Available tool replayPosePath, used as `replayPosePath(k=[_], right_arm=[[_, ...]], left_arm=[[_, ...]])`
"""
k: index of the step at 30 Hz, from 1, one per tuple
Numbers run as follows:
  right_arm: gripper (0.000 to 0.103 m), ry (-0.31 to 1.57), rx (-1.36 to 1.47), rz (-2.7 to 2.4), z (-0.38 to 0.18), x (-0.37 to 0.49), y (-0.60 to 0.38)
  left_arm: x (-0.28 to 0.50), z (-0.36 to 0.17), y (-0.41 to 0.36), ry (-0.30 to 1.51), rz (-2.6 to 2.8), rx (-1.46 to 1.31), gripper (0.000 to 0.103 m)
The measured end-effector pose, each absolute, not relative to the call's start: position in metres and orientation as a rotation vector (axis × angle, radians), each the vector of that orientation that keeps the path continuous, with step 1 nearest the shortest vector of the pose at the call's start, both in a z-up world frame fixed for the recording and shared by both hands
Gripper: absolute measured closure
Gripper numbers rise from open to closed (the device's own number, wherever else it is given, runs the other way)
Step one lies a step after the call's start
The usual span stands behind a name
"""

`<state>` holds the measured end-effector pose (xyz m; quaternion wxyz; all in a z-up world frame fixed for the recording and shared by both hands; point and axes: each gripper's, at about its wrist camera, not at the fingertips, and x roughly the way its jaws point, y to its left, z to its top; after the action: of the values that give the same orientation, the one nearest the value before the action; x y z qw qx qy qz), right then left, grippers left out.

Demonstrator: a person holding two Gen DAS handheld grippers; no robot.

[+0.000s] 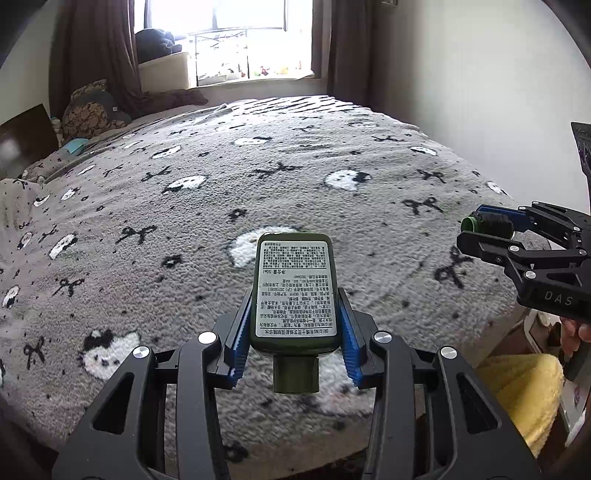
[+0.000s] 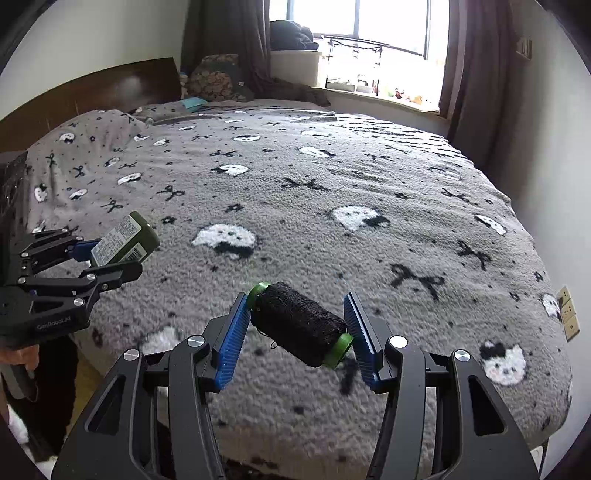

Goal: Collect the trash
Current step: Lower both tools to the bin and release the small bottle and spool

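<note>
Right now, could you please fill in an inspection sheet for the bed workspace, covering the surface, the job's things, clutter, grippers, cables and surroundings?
Surface: grey fleece blanket with white cat faces and black bows covers the bed; no loose trash seen on it.
Job's things: dark green bottle with a white printed label, cap toward the camera; spool of black thread with green ends.
Clutter: patterned cushion and a teal item at the head end.
Grippers: left gripper shut on the bottle; right gripper shut on the spool, end to end, both held above the bed.
Cables: nothing seen.
Surroundings: bright window, brown curtains, wooden headboard, yellow fabric beside the bed.
</note>
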<state>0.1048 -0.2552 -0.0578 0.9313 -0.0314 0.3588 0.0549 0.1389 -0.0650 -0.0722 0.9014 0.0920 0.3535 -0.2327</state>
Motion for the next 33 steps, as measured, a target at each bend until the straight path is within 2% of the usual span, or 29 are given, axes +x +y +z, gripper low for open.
replayPosePath(k=[7,14,25,33], right_arm=[[0.049,0.767,-0.048,0.122,-0.077,0.025,-0.262],[0.049,0.941,0.024,0.166,-0.156,-0.023,-0.256],[0.049,1.24,0.165,0.128,-0.266,-0.027,-0.238],[0.049,1.318,0.216,0.108,-0.296,-0.015,-0.236]], left_arm=[[0.054,-0.092,-0.072,0.719,-0.559,0.191,0.063],[-0.003,-0.174,-0.084,0.913,-0.638,0.265,0.063],[0.002,-0.291,-0.091,1.241,-0.638,0.262,0.063],[0.016,-0.333,-0.096,1.377,-0.635,0.245,0.063]])
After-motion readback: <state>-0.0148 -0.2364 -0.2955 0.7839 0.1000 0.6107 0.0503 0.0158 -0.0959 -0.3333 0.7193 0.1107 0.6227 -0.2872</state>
